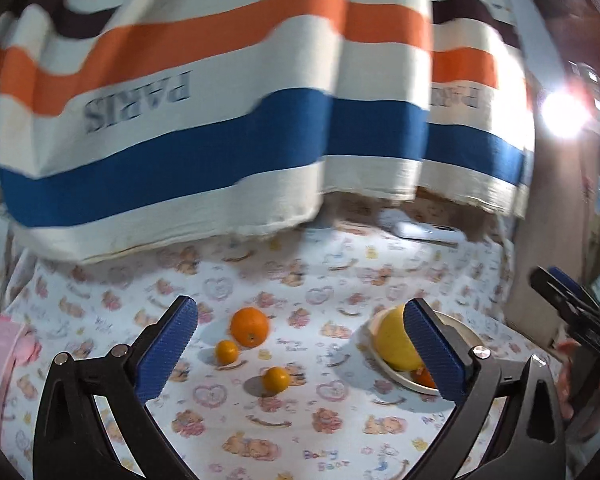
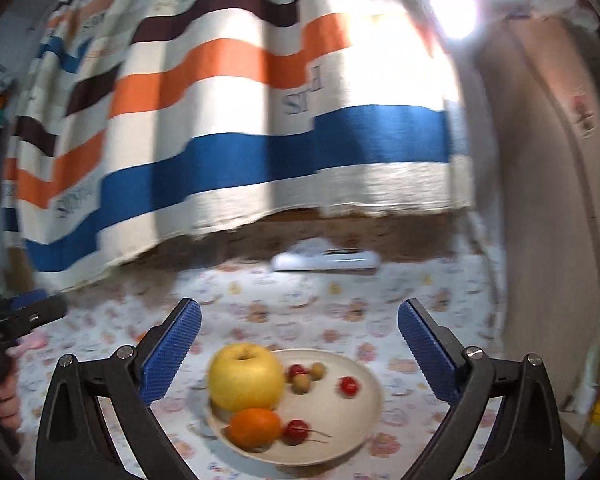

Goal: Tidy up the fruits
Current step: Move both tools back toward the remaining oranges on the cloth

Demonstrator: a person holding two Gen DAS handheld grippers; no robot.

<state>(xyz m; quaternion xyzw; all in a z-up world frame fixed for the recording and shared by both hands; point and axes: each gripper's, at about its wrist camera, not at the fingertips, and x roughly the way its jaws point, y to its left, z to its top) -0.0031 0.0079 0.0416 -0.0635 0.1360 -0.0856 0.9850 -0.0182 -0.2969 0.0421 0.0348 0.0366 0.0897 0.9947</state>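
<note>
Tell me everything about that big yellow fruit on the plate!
The big yellow fruit is round and smooth, apple-like, with a dimple on top and no stem showing. It sits upright at the left side of a cream plate, resting against a small orange in front of it. Little red and green fruits lie apart on its right. No claw touches it.

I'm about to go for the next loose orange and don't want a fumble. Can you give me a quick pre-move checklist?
1. Left gripper open, empty: ok.
2. Right gripper open, empty: ok.
3. Three round loose oranges unobstructed on the bear-print tablecloth: ok.
4. Free room on the round cream plate: ok, right half mostly bare.
5. Large yellow apple steady on the plate: cannot tell.
</note>
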